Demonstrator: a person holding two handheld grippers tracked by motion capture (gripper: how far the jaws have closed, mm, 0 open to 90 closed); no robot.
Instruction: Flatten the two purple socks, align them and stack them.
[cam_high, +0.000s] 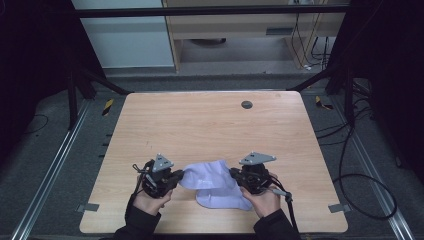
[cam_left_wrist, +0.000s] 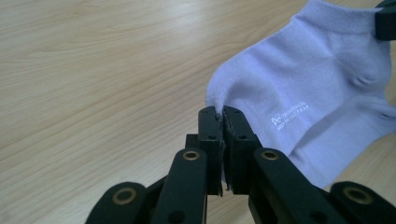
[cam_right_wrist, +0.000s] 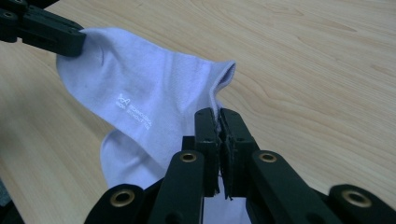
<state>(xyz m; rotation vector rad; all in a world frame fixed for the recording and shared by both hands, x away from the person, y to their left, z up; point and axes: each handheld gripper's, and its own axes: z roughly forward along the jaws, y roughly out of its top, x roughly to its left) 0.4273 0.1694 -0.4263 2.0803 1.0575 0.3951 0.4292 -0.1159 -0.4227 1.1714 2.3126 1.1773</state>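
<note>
**Sock stretched between both tongs**

Pale lilac ankle sock (cam_high: 216, 184), small white logo print on its side, fine ribbed knit. Left tongs (cam_left_wrist: 223, 114) clamped on one edge, right tongs (cam_right_wrist: 218, 114) clamped on the cuff edge. Upper part is lifted between them over the near counter (cam_high: 210, 125); lower part seems to rest on the wood, hard to tell. Fabric creased, sagging mid-span.
</note>
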